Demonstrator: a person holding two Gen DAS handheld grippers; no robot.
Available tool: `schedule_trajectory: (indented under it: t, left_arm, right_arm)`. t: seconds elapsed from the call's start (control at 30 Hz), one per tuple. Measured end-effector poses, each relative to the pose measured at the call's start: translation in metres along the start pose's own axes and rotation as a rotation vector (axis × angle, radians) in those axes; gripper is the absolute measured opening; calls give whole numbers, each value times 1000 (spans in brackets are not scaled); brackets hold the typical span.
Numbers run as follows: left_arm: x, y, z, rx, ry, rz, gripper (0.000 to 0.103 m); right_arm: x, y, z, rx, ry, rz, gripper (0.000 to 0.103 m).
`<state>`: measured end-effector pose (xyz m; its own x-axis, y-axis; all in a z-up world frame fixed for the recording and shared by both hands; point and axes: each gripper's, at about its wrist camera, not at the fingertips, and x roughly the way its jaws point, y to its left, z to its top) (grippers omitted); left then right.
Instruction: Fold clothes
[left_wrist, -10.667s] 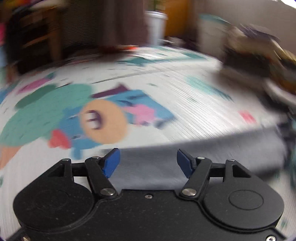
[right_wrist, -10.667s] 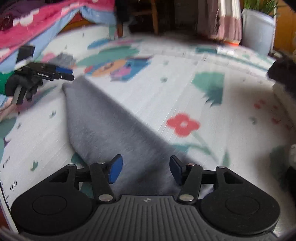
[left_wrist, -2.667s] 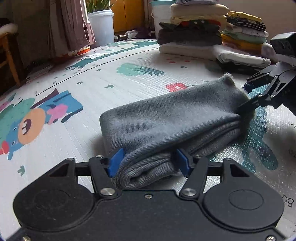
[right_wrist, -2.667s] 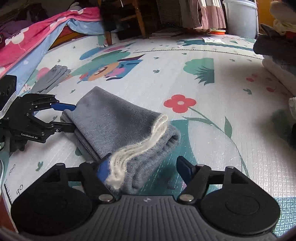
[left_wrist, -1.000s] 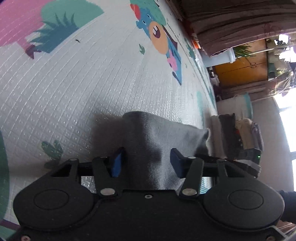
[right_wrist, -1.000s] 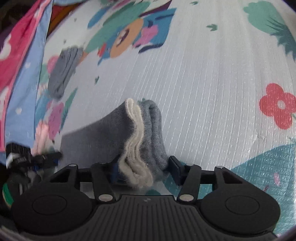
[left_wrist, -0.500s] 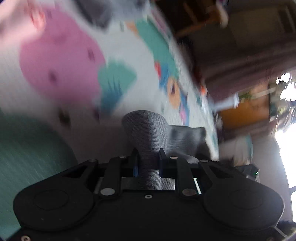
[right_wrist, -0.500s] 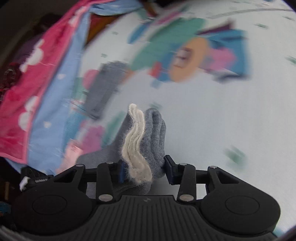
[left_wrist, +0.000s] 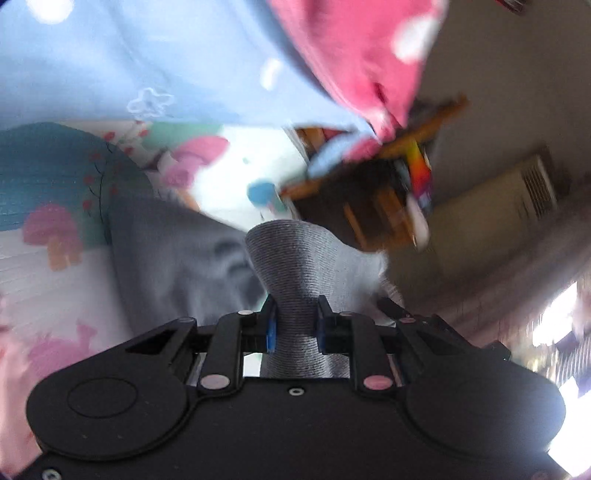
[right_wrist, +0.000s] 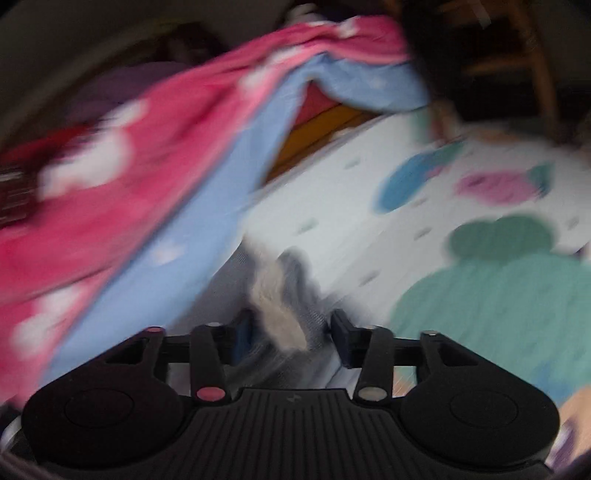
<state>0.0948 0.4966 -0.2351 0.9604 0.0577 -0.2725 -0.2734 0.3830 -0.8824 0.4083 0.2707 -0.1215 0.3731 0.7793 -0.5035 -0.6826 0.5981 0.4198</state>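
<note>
A folded gray knit garment (left_wrist: 295, 266) is pinched between the blue pads (left_wrist: 270, 329) of the left gripper (left_wrist: 294, 328), whose jaws are drawn in tight around a narrow waist of ribbed fabric. Above the pinch the knit flares out toward 12 o'clock into a rounded folded edge; more of the gray cloth spreads blurred toward 9 o'clock, hanging in front of a cartoon-print play mat (left_wrist: 44, 192). At 12 o'clock in the left wrist view a pale blue blanket (left_wrist: 147, 62) fills the top, with a pink blanket with white spots (left_wrist: 354, 55) at 1 o'clock. A wooden piece of furniture (left_wrist: 373, 206) sits at 2 o'clock, too blurred to name more closely, and a wall-mounted white unit with a vent grille (left_wrist: 509, 199) lies toward 3 o'clock.

In the right wrist view, heavily smeared by motion, the right gripper (right_wrist: 291, 332) has the other end of the gray garment (right_wrist: 295, 280) between its fingers, its cream-colored fleecy lining (right_wrist: 273, 306) showing at the center. The fingers stand somewhat apart with the cloth filling the gap and pressing against both pads; the grip appears closed on the fabric. The pink blanket (right_wrist: 122, 155) and the blue blanket (right_wrist: 229, 184) sweep from 9 to 12 o'clock, and the play mat (right_wrist: 369, 229) runs off toward 3 o'clock with green, blue and pink shapes.
</note>
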Motion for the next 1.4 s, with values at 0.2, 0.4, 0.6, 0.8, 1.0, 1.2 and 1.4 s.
schedule_trajectory:
  t: [0.2, 0.4, 0.6, 0.8, 1.0, 1.2, 1.4]
  left_arm:
    - [8, 30, -7, 10, 20, 151, 44]
    - [-19, 17, -27, 90, 51, 159, 50]
    - [-18, -43, -65, 275, 270, 114, 72]
    - [-6, -188, -109, 599, 412, 18, 85]
    - [-18, -353, -158, 879, 656, -33, 100]
    - [-78, -460, -239, 1272, 746, 0, 103]
    - [-126, -451, -312, 1281, 749, 21, 103]
  right_arm:
    - [-2, -1, -7, -30, 52, -47, 63]
    - [-62, -22, -70, -154, 249, -101, 70]
    - [-212, -30, -124, -83, 294, -304, 93]
    - [-378, -22, -153, 36, 285, -597, 103]
    - [-496, 1, -165, 96, 246, -770, 103]
    - [-577, 23, -183, 97, 213, -839, 103]
    - [-601, 15, -198, 260, 153, -815, 103]
